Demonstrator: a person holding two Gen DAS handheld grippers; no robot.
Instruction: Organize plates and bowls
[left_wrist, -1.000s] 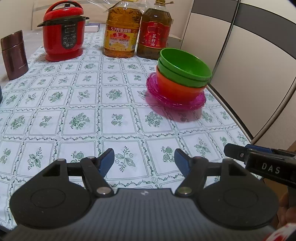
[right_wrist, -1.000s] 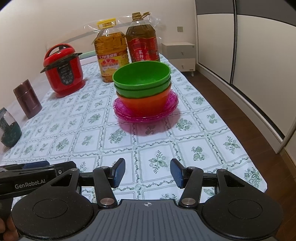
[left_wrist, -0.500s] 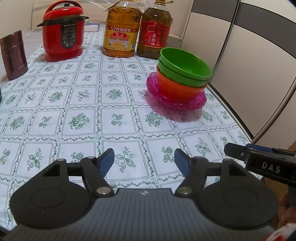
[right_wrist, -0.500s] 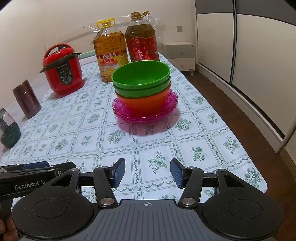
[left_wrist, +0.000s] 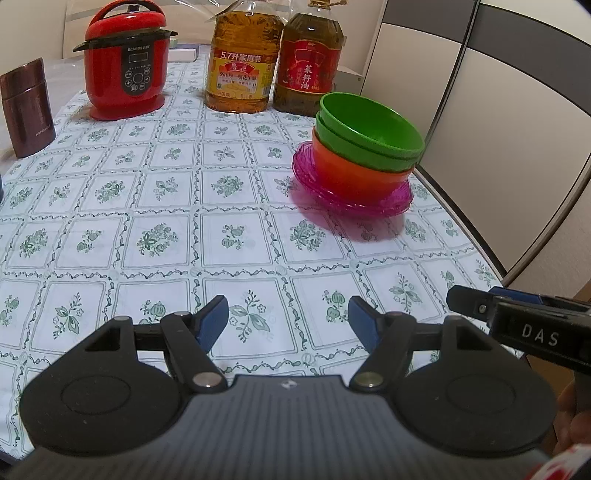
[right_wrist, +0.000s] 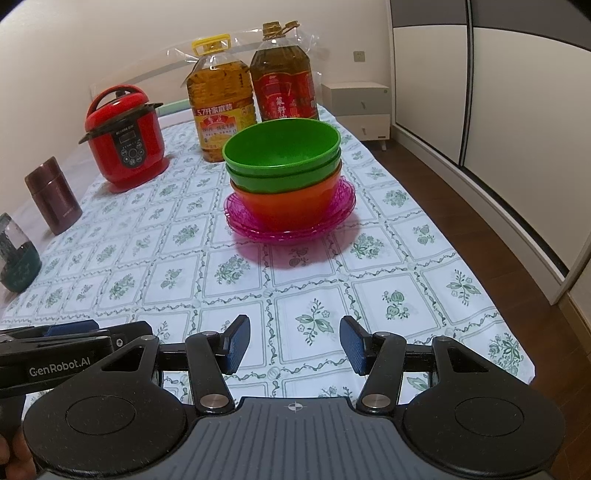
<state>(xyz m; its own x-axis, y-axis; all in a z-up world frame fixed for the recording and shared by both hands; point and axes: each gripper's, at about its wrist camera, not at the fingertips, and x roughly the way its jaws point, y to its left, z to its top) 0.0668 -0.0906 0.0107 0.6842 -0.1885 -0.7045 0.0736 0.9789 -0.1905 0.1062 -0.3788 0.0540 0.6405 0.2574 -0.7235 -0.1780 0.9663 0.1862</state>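
Observation:
Two green bowls (left_wrist: 369, 129) (right_wrist: 282, 153) sit nested in an orange bowl (left_wrist: 354, 175) (right_wrist: 288, 206), which stands on stacked magenta plates (left_wrist: 391, 205) (right_wrist: 343, 206) at the right side of the table. My left gripper (left_wrist: 288, 323) is open and empty above the near table edge, well short of the stack. My right gripper (right_wrist: 293, 345) is open and empty, also near the front edge, facing the stack. Each gripper shows at the edge of the other's view.
A red cooker (left_wrist: 127, 61) (right_wrist: 125, 140), two big oil bottles (left_wrist: 242, 59) (right_wrist: 221, 114), a brown flask (left_wrist: 27, 107) (right_wrist: 53, 195) and a dark green jar (right_wrist: 16, 258) stand at the back and left. The table's right edge (right_wrist: 480, 280) drops to the floor beside sliding wardrobe doors.
Both grippers have shifted only slightly; the stack sits a little higher in the right wrist view. Nothing was taken hold of or let go.

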